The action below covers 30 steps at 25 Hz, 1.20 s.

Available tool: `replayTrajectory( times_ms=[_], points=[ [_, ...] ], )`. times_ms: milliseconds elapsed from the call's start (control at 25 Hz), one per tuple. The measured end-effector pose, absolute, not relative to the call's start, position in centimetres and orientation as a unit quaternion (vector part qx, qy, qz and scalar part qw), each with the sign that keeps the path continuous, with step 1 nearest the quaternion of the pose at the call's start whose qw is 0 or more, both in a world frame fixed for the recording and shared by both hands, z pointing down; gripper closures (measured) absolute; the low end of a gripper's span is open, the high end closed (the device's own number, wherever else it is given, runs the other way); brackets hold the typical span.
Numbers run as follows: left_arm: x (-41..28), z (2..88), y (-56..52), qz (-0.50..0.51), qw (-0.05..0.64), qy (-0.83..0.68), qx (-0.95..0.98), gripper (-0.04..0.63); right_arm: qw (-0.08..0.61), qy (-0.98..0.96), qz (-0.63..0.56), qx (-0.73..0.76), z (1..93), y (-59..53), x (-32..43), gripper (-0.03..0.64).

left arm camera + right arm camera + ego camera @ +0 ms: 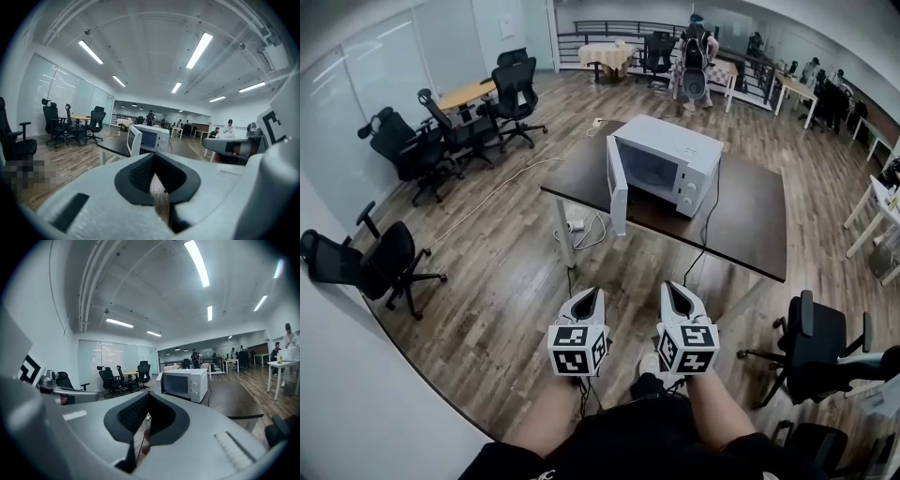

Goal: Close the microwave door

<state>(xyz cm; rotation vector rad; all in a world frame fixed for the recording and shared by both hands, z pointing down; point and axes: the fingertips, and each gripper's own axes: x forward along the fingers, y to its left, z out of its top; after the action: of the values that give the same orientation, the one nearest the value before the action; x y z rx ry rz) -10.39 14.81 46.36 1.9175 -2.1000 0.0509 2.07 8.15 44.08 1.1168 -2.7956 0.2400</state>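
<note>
A white microwave stands on a dark table ahead of me, its door swung wide open toward the table's near edge. My left gripper and right gripper hang side by side low in the head view, well short of the table, both pointing at the microwave. Each is shut with nothing between its jaws. In the left gripper view the microwave shows far beyond the left gripper, its door standing out. In the right gripper view the microwave shows beyond the right gripper.
Black office chairs stand at the left, far left and right. A power strip and cables lie on the wood floor under the table. People and more tables are at the back.
</note>
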Motion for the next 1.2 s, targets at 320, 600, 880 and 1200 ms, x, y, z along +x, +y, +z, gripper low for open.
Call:
replayTrajectory(
  times_ms=[320,600,880,1200],
  points=[
    [-12.4,46.7,10.1,0.029,0.143,-0.730,0.668,0.584,0.053,-0.923,0.093,0.368,45.0,3.0,0.0,0.607],
    [-15.0,46.2,3.0,0.028,0.139,-0.736,0.662,0.584,0.045,-0.925,0.097,0.365,44.4,-4.8,-2.2,0.607],
    [-16.6,46.0,-4.2,0.034,0.135,-0.735,0.664,0.584,0.046,-0.927,0.097,0.358,43.9,-12.2,-4.1,0.607],
    [-18.9,46.7,-11.9,0.045,0.123,-0.713,0.689,0.489,0.064,-0.934,0.107,0.336,45.0,-20.3,-7.1,0.607]
  ],
)
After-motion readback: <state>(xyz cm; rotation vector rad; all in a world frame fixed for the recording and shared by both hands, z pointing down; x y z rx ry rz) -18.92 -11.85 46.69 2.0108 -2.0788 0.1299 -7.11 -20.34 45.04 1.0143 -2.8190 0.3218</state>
